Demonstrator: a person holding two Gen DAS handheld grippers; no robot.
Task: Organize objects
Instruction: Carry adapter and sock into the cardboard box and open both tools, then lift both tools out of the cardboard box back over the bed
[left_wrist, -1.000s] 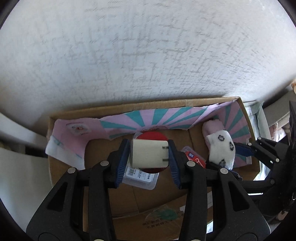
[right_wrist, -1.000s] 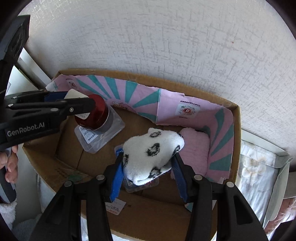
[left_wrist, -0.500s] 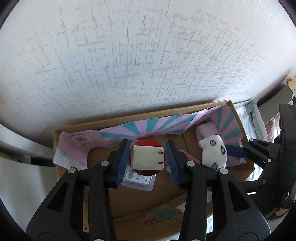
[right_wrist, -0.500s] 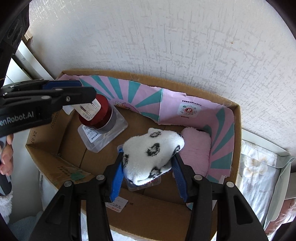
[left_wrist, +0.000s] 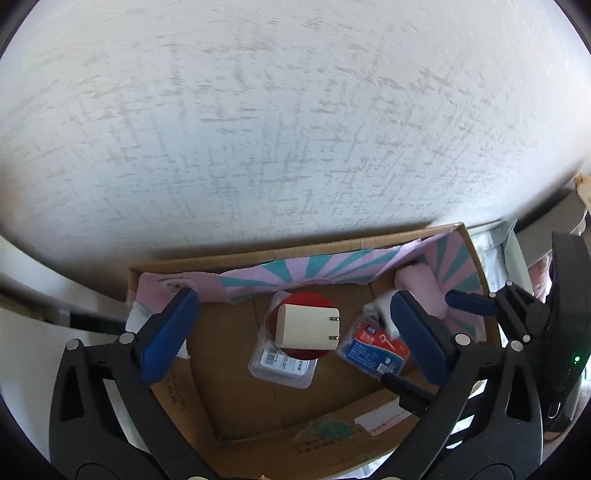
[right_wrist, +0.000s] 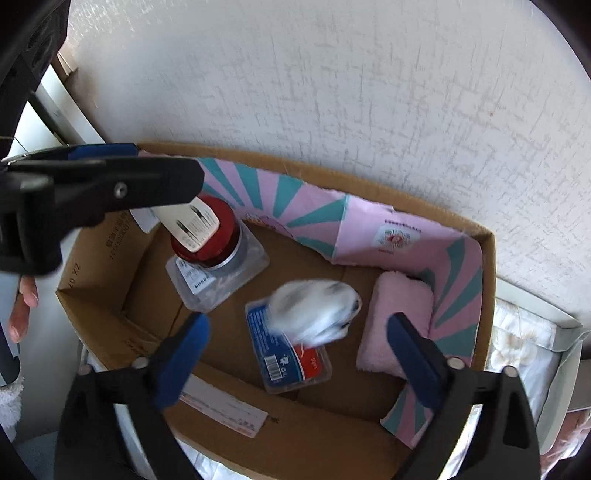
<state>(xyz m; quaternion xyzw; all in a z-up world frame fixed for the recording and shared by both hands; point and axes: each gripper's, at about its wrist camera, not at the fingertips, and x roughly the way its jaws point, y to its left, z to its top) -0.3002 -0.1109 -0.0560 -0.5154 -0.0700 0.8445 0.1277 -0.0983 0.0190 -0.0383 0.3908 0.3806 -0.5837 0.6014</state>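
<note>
Charger (left_wrist: 306, 328): let go a moment ago; now on the red lid (left_wrist: 314, 306) in the box (left_wrist: 295, 251).
Sock (right_wrist: 314, 312): dropped too, blurry, over the blue pack (right_wrist: 288, 350).
Left gripper (left_wrist: 291, 332): wide open, holds nothing.
Right gripper (right_wrist: 299, 343): wide open, holds nothing.
Meaning: both things look put away; the pink sock (right_wrist: 395, 321) is already inside.
</note>
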